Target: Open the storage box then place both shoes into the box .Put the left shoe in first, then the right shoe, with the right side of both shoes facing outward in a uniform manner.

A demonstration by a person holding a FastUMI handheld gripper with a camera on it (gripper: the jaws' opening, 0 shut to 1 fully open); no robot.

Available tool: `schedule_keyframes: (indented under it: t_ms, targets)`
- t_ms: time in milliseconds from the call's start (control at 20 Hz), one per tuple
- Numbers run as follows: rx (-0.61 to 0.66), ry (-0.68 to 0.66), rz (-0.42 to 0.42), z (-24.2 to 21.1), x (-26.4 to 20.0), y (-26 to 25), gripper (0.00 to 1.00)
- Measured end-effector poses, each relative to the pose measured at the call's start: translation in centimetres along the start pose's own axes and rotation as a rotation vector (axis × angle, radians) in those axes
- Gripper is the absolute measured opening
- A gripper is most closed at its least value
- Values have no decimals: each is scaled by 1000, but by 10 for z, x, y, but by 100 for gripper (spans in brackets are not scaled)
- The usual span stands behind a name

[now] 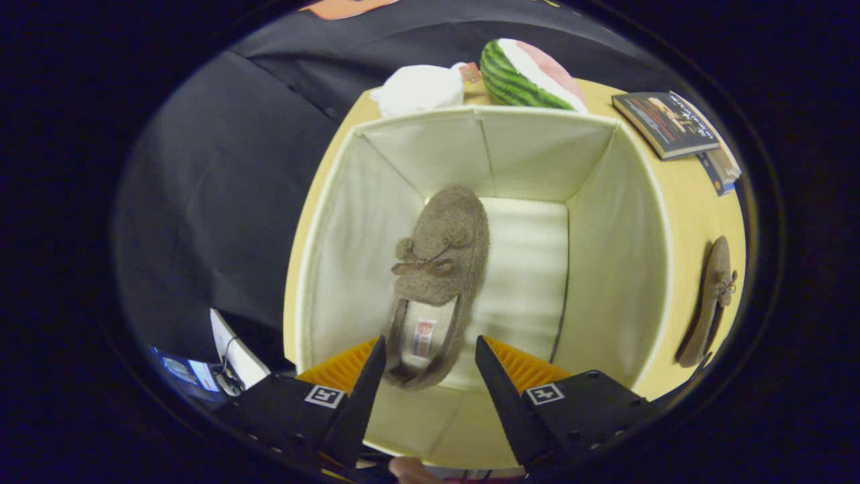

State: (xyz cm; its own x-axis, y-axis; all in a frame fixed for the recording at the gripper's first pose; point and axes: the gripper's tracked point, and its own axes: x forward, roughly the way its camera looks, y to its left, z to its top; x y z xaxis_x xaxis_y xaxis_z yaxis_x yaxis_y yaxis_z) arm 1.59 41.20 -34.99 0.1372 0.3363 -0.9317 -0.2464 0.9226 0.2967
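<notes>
1. My tongs [430,349] hang above the open storage box [625,269], looking straight down into it. Fingers stand wide apart and hold nothing.
2. The box is cream fabric, lid off, all four inner walls in view. It sits on a yellow worktop [699,215] and takes up most of its middle.
3. One brown felt shoe [437,269] lies flat on the box floor, sole down, along the left inner wall. Its toe points to the far wall; its heel opening, with a small label on the insole, lies between my fingertips. A bow with pompoms sits on its upper.
4. The right half of the box floor beside that shoe is bare.
5. The second brown shoe [712,302] lies on the worktop outside the box, near the worktop's right edge, just beside the box's right wall. Bow visible. I cannot tell which is the left shoe and which the right.
6. At the worktop's far edge, behind the box: a white soft bundle [420,87] and a watermelon-slice cushion [531,74], side by side.
7. At the far right corner: a dark book [665,124] lying on top of another book [719,165].
</notes>
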Motion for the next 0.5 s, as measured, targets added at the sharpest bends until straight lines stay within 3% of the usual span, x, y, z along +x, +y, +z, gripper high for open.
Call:
schedule_keyframes:
  t_ms: [100,300,500]
  targets:
    - [-60,-27,27,1,-28,-1,96]
    - [-85,-67,73,-1,-84,-25,96]
    - [-78,-114,66,2,-125,-87,96]
